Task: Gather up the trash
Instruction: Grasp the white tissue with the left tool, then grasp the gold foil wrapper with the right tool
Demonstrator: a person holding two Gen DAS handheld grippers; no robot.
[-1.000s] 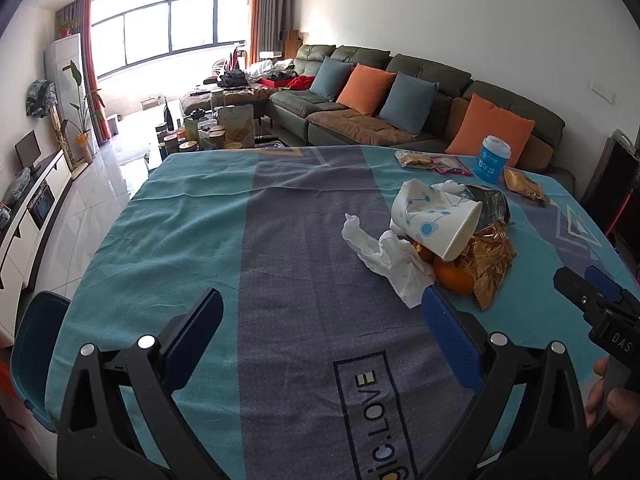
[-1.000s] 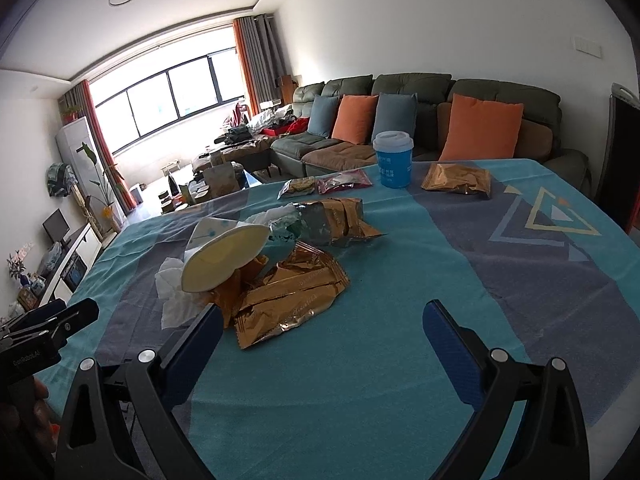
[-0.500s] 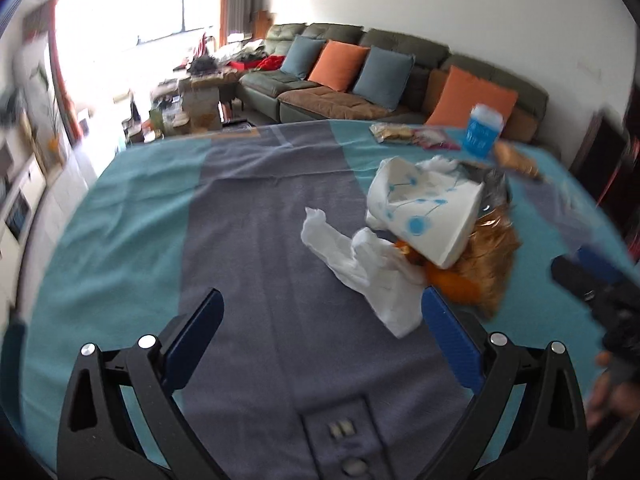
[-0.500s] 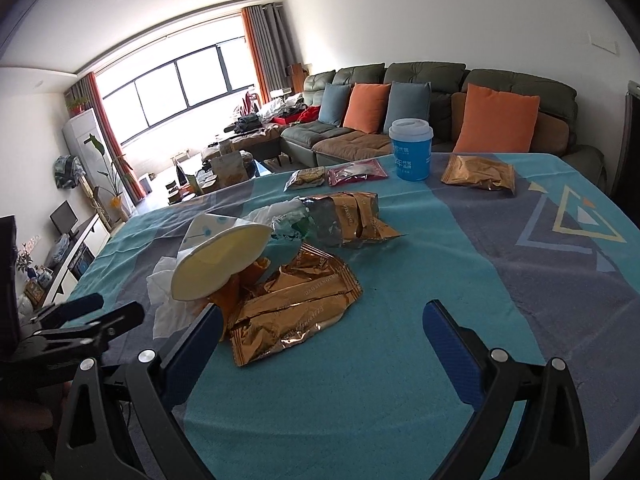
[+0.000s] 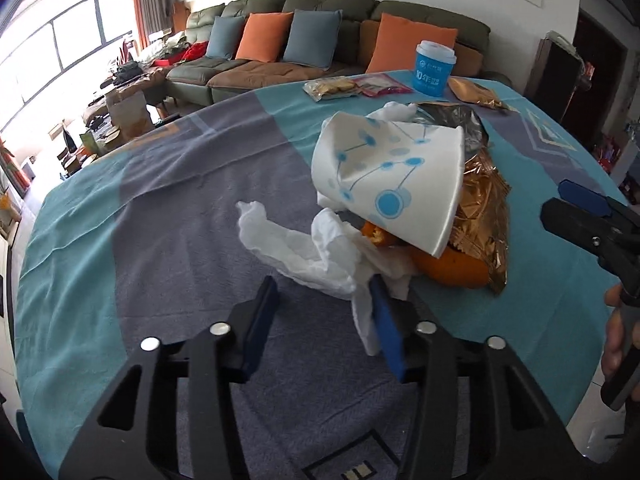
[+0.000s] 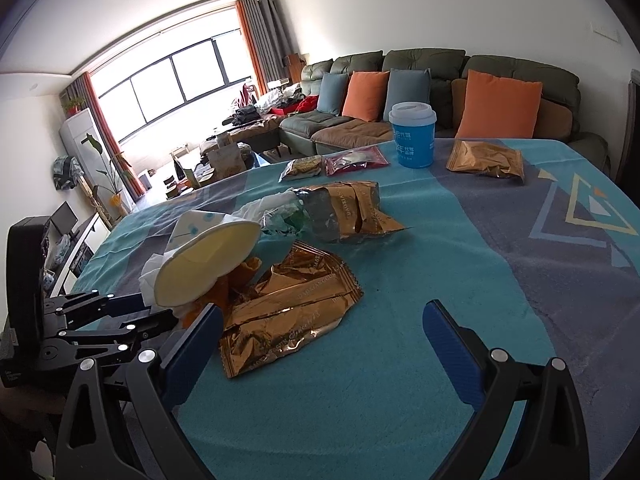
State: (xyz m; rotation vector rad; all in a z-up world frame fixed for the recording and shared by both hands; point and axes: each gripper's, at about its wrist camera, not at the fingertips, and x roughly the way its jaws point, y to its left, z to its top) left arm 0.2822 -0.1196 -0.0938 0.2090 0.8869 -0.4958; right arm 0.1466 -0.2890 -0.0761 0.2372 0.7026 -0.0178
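Left wrist view showed me the crumpled white tissue [image 5: 320,256] on the grey band of the tablecloth [image 5: 168,216], its far end tucked under a tipped paper cup [image 5: 388,184] with blue dots. I judged the tissue very light and soft; it would fold flat under the pads, so I would take the loose tail nearest me, not the part under the cup, because pulling there could roll the cup. My left gripper [image 5: 324,316] had just been closing to a narrow gap; the tail lay against its right pad, but the left pad looked apart from it, so I did not count it as a grip. My right gripper [image 6: 320,344] stood wide with nothing between the pads, over the cloth just beside a gold foil wrapper [image 6: 288,312]. Orange peel [image 5: 452,268] lay under the cup, mostly hidden. The cup also covered where the tissue ended. The text on the wrappers was too small to read well.
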